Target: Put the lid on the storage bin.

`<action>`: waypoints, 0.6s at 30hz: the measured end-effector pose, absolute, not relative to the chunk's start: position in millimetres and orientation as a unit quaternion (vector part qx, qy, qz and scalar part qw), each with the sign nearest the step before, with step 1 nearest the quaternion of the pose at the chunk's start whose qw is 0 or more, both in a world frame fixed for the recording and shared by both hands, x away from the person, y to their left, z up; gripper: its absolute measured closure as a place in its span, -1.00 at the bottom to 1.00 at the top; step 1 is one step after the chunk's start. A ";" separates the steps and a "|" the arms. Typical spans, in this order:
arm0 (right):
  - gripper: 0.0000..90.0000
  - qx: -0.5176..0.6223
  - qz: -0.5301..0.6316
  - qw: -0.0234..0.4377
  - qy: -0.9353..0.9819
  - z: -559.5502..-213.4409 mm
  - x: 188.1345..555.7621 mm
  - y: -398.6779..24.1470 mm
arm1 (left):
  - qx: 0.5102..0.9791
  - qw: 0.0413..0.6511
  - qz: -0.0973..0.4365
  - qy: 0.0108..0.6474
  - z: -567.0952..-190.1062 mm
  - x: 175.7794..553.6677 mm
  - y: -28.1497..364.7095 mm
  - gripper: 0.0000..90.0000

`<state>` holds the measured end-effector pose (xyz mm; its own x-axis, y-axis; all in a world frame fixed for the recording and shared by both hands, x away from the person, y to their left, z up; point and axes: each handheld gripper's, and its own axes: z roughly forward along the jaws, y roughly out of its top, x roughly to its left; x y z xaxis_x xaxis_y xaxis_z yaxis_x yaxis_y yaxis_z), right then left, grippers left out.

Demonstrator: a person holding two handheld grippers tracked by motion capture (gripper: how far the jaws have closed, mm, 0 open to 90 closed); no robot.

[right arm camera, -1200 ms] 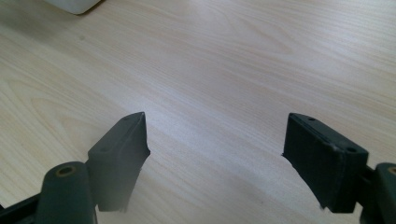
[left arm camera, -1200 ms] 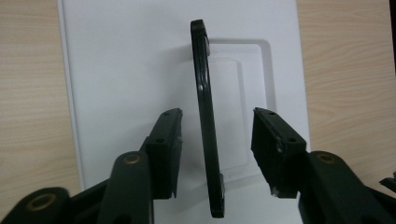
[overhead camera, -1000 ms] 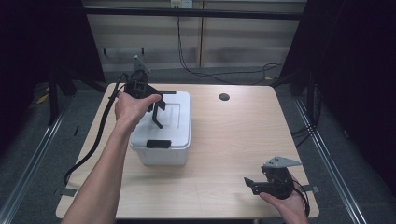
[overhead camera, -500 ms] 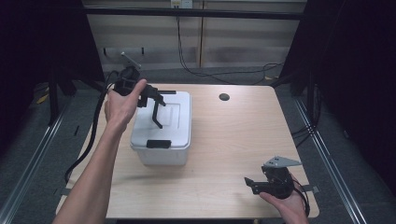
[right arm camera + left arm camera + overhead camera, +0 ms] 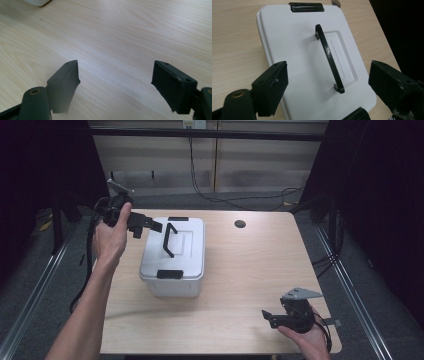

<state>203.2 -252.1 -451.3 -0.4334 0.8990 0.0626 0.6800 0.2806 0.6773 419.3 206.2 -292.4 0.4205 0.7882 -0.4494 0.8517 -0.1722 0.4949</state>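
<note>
A white lidded box (image 5: 182, 262) (image 5: 294, 47) stands left of the table's middle, with black latches at its near and far ends. Its thin black handle (image 5: 169, 239) (image 5: 327, 55) stands raised above the lid. My left gripper (image 5: 154, 225) (image 5: 328, 65) hovers at the box's far left corner and points across the lid. Its jaws have just been opening and stand wide, nothing between them, clear of the handle. My right gripper (image 5: 268, 315) (image 5: 115, 63) rests low over the table's near right corner, open over bare wood.
The wooden table (image 5: 250, 270) has a round dark hole (image 5: 240, 224) at its far side. A black cable (image 5: 87, 270) hangs from the left gripper off the table's left edge. A corner of the box (image 5: 37, 2) shows in the right gripper view.
The left gripper let go of the handle and drew back to the left, off the lid. The handle stays upright. The right gripper has not moved.
</note>
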 end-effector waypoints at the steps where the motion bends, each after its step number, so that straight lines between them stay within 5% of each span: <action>1: -0.53 0.505 0.324 0.169 0.782 -451.4 203.2 -252.1 | 0.764 0.349 -0.040 0.541 -293.2 417.5 208.6 -0.64; 18: -0.53 0.504 0.324 0.173 0.782 -451.6 203.6 -252.6 | 0.774 0.379 0.046 0.505 -310.8 383.9 254.4 -0.63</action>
